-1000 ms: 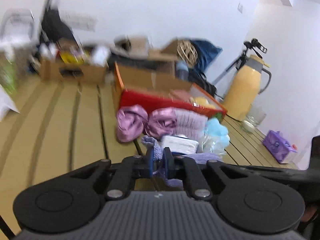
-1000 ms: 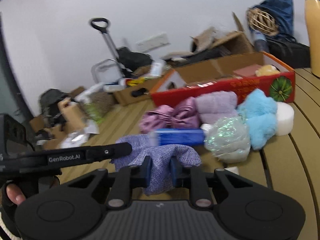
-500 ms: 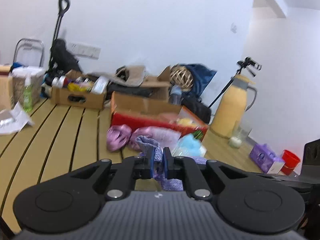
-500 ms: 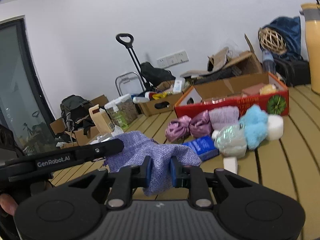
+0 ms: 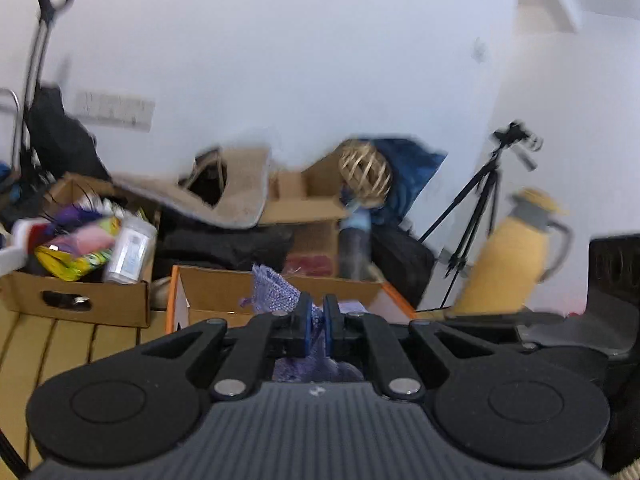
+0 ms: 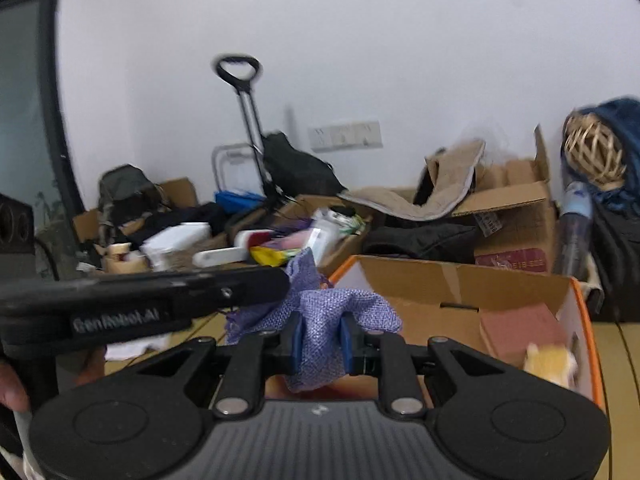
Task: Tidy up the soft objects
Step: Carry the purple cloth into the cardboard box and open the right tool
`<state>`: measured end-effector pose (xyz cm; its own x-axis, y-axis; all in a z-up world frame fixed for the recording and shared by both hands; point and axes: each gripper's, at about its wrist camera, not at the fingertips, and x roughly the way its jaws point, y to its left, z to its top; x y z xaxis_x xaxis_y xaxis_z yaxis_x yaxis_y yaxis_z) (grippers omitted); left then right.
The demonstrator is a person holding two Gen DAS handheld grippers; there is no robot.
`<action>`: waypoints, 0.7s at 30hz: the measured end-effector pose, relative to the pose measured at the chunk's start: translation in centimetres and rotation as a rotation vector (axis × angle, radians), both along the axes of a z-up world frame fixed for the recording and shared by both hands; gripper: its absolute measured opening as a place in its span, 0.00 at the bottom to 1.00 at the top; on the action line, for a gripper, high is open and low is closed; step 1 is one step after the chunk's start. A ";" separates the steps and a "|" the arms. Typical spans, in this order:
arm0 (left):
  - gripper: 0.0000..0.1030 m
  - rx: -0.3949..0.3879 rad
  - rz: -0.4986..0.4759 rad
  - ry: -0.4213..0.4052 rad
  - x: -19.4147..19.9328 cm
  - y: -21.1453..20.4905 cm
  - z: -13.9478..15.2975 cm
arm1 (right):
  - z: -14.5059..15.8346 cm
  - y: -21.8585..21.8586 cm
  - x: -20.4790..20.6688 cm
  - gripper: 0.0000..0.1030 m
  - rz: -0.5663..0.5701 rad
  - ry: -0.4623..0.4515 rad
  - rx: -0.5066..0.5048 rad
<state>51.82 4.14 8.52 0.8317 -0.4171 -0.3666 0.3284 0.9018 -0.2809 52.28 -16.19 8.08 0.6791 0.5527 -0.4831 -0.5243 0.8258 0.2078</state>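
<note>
Two handheld grippers are carrying a purple woven pouch point(image 6: 316, 320) together above an orange-edged cardboard box point(image 6: 460, 280). The left gripper point(image 5: 315, 326) is pinching one corner of the cloth, its fingers point(image 5: 305, 328) closed almost flat on the thin fabric. The right gripper point(image 6: 318, 342) is clamping a thicker fold, its fingers point(image 6: 297, 342) pressing in on both sides of the bunched cloth. The pouch is hanging in the air between the two grippers, clear of the wooden surface point(image 5: 60, 344) and just in front of the box's open top, where a reddish slab point(image 6: 520, 328) and a yellow soft item point(image 6: 550, 360) are already lying. The carrying step appears to be under way; the next move is likely calling for lowering the pouch over the box and letting both pairs of fingers open.
</note>
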 end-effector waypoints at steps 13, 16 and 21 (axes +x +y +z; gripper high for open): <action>0.10 0.152 0.070 0.167 14.4 1.8 -6.4 | -9.6 6.3 20.3 0.24 -0.023 0.218 -0.300; 0.17 0.144 0.087 0.156 13.0 2.5 -5.7 | -10.0 6.1 20.8 0.55 -0.014 0.266 -0.272; 0.39 0.205 0.123 0.110 9.8 2.9 -2.0 | -7.2 4.8 19.1 0.55 -0.055 0.242 -0.252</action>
<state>61.59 7.01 6.53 0.8218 -0.2233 -0.5242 0.1906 0.9747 -0.1164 71.41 -11.37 0.84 0.5534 0.3616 -0.7504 -0.4382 0.8925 0.1070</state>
